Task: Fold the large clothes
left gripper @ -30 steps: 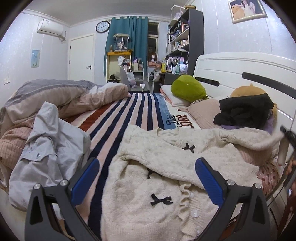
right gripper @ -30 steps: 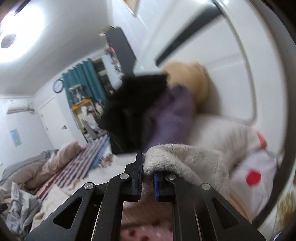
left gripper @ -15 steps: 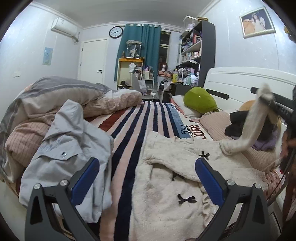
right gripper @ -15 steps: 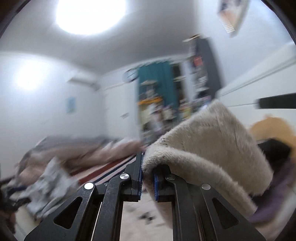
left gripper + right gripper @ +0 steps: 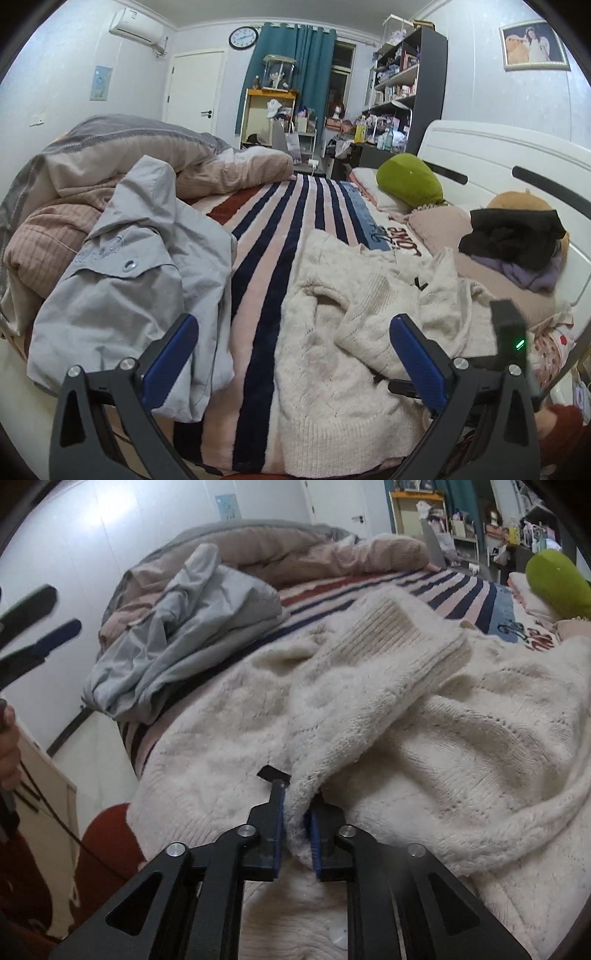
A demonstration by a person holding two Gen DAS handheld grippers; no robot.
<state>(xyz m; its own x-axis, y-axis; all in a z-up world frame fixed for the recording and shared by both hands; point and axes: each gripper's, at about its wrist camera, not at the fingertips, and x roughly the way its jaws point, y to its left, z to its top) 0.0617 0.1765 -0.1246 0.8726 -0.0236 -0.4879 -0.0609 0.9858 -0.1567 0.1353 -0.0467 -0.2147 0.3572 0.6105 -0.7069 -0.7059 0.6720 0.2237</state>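
A: Where is the big white sweater (image 5: 343,332)?

B: It lies spread out on the striped blanket (image 5: 266,258), near the front edge of the bed, on the side by the white headboard (image 5: 491,162). One sleeve (image 5: 369,686) is folded across its middle.

A: What is the right gripper (image 5: 297,836) doing?

B: Its jaws have just been opening a little. The end of the sleeve sits between them, and the blue pads (image 5: 316,843) touch the fuzzy wool on both sides.

A: And the left gripper (image 5: 291,363)?

B: Its jaws stand wide apart with nothing in them. It hangs over the front edge of the bed.

A: What else is on the bed?

B: A gray jacket (image 5: 136,280) lies in a heap toward the other side. A green pillow (image 5: 410,179) sits by the headboard.
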